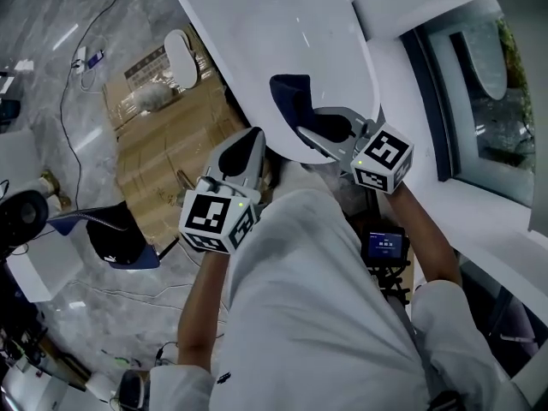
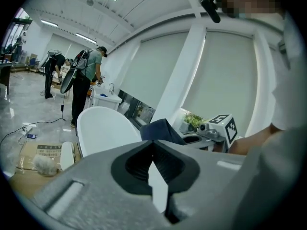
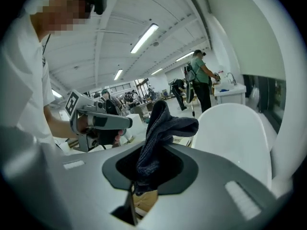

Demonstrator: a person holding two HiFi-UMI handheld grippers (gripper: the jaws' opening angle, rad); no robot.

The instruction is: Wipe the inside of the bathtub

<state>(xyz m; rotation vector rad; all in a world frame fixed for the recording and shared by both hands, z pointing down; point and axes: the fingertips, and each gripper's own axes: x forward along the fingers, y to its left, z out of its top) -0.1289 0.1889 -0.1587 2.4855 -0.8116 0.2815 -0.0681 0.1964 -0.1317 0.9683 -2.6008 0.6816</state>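
**Head view with both gripper views.** My right gripper has its jaws closed on a dark blue knitted cloth. It pinches the cloth by the lower end, so the free end stands up and flops over past the jaw tips. My left gripper has its jaws together with nothing between them. It hangs to the left of the right gripper, near my chest, just off the near-left edge of the white oval bathtub.

The bathtub runs from near me to the far side. A dark-framed window is on its right and flattened brown cardboard lies on the floor to its left. In the head view the cloth sits over the near end of the tub. The gripper views show it raised, with the tub's white wall beyond, and I cannot tell whether it touches the surface.

**Step in hand, as I judge it:** bringing the cloth to the tub, before the first wiping stroke. No wiped or wet track shows on the white inside.

**Next move:** this calls for lowering and tilting the right gripper so that the cloth's free fold, not the jaw tips, presses on the inner wall. The cloth then sweeps along the curve from the near end toward the far end. The left gripper has no part in this and should keep clear of the rim.
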